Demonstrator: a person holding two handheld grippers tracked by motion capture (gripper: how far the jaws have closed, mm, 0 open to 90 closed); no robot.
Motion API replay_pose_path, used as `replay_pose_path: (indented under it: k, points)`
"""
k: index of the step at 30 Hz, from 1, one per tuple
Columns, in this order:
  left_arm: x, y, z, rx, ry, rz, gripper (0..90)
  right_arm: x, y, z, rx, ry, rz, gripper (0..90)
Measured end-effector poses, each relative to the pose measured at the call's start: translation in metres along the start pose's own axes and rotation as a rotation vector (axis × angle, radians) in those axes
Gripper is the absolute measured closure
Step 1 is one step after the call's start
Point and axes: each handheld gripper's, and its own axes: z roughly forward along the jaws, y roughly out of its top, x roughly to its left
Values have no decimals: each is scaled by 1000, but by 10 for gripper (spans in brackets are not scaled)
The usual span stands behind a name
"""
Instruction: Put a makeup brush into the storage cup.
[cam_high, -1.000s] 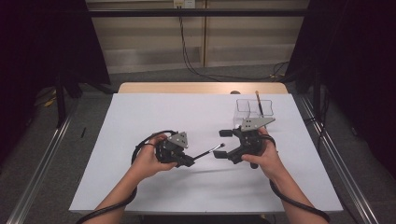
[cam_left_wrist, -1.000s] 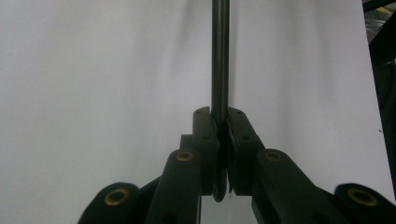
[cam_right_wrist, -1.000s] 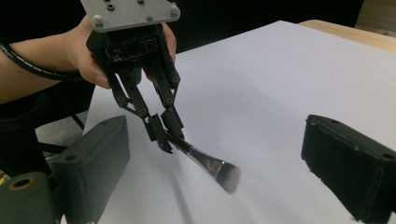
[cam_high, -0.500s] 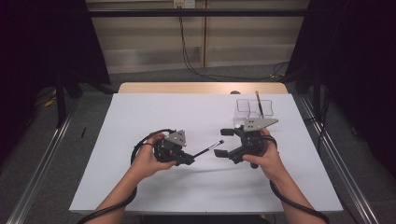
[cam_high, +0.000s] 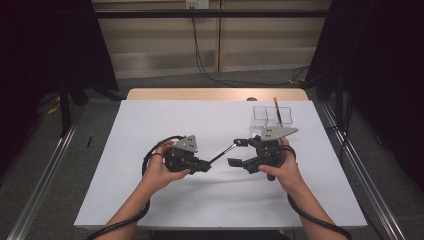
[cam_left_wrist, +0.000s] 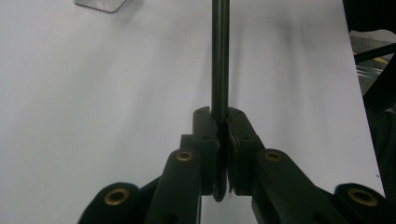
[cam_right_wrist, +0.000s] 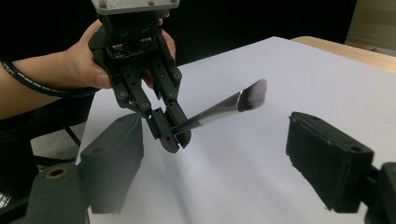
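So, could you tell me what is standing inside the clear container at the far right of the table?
One thin brush stands upright in the clear container, its tip above the rim. Its lower end is hidden behind the right gripper.

Table (cam_high: 150, 125): white top, centre | floor (cam_high: 100, 115): grey | curtains (cam_high: 45, 45): black, both sides | wall (cam_high: 150, 35): beige panels, top centre

Only the clear box (cam_high: 267, 120) with its upright brush (cam_high: 276, 111) blocks the table (cam_high: 150, 120) at the far right.
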Motion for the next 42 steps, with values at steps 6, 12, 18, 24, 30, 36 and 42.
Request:
replay_pose_path:
  k: [6,12,18,24,30,36,42]
  points:
    - [1,3,2,-22,0,-9,838,-1,0,1,7,0,-2,293]
    - [1,6,7,-30,-3,-7,838,-2,-1,2,16,1,-17,371]
    - [0,7,11,-38,-2,-13,838,-1,-1,3,29,8,-26,474]
    - [0,7,13,-47,-8,-20,838,0,-1,4,30,24,-31,591]
    - [0,7,16,-48,-12,-30,838,-1,-1,5,34,22,-34,658]
    - [-1,7,19,-48,-22,-34,838,-2,-2,3,33,13,-36,745]
    - [-1,7,21,-44,-27,-37,838,-2,-2,3,34,18,-29,767]
